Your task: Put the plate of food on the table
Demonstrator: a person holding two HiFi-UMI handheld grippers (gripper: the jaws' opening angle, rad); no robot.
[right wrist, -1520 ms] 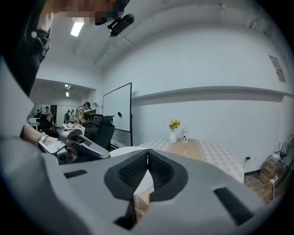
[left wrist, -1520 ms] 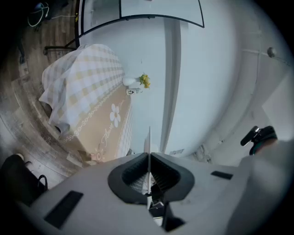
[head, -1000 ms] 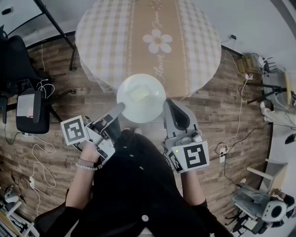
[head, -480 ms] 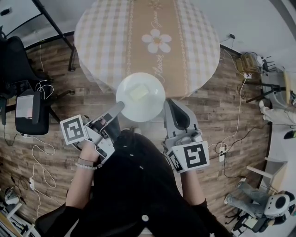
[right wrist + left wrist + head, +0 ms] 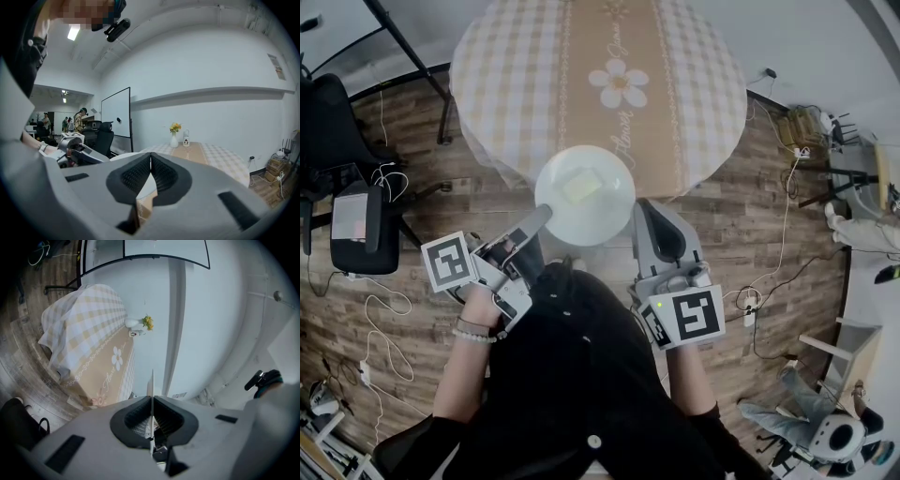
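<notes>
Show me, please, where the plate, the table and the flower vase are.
plate (image 5: 602,216): head view, bare white surface near its rim.
table (image 5: 511,84): head view, checked cloth on its left side.
flower vase (image 5: 174,140): right gripper view, its white body.

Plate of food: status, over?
Left fingers shut on plate rim; right fingers shut at opposite edge. Plate held at table edge. Nothing in between.
</notes>
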